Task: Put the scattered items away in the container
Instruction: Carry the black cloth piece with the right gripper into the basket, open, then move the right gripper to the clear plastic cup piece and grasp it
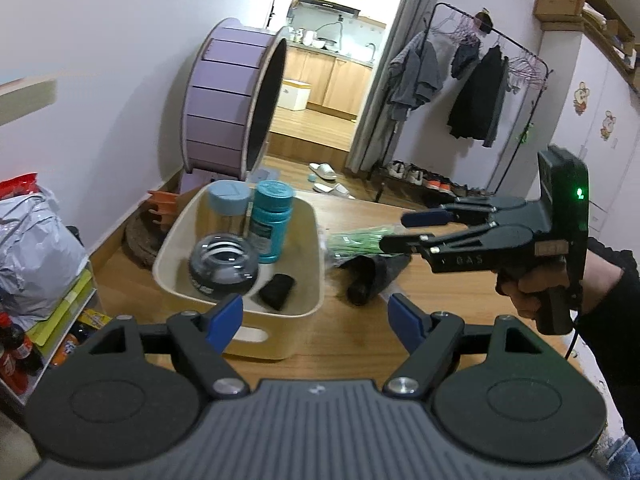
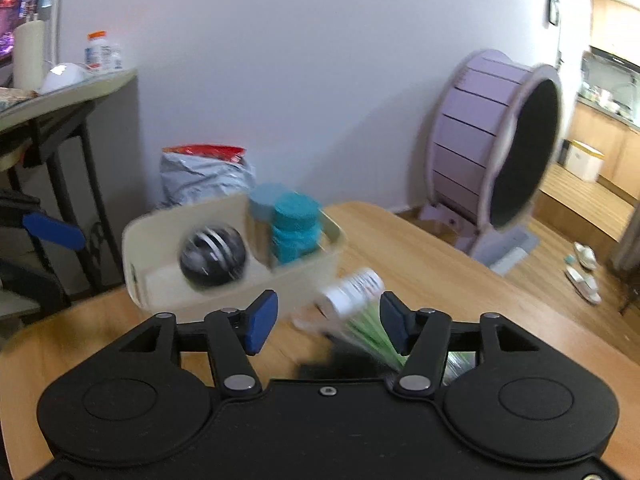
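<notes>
A cream container (image 1: 308, 264) stands on the wooden table (image 1: 420, 320). It holds a teal bottle (image 1: 269, 222), a jar with a light blue lid (image 1: 227, 210), a dark glassy ball (image 1: 222, 266) and a small black item (image 1: 276, 291). It also shows in the right wrist view (image 2: 160, 292), blurred. A green packet (image 1: 356, 242) and a dark fabric piece (image 1: 370, 276) lie right of the container. My right gripper (image 1: 394, 232) hovers open over them; in its own view (image 2: 328, 320) a white bottle (image 2: 352, 290) and the green packet (image 2: 374, 338) lie between its fingers. My left gripper (image 1: 316, 322) is open and empty at the container's near edge.
A purple wheel (image 1: 228, 96) stands on the floor behind the table. A grey bag (image 1: 36, 252) and drink bottles (image 1: 16, 356) sit at the left. A clothes rack (image 1: 472, 92) and shoes stand at the right. Slippers (image 1: 328, 180) lie on the floor.
</notes>
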{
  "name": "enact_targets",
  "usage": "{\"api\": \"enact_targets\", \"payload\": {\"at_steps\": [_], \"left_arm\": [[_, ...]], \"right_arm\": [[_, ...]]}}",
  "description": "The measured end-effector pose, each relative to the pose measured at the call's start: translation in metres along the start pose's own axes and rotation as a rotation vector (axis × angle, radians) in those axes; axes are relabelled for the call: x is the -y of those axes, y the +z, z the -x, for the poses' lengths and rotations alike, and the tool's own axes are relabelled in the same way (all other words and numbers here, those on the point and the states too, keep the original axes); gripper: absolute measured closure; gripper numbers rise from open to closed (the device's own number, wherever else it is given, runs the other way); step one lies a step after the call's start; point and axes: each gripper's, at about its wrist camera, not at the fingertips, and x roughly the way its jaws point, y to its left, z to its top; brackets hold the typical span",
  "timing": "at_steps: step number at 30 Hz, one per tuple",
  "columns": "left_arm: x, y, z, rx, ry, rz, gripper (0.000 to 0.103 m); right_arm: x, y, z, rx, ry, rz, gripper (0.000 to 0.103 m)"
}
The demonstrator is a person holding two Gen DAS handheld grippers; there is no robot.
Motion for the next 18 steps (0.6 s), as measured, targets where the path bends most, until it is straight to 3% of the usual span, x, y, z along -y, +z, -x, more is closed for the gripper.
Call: {"api": "enact_targets", "payload": {"at_steps": [10, 18], "left_arm": [[0.017, -0.006, -0.014, -0.023, -0.032, -0.018, 0.024], [0.022, -0.007, -0.02, -0.041, -0.035, -0.033, 0.024]], "right_arm": [[0.013, -0.051, 0.0, -0.083, -0.055, -0.116, 0.046], [0.012, -0.069, -0.023, -0.106, -0.076, -0.151, 0.045]]}}
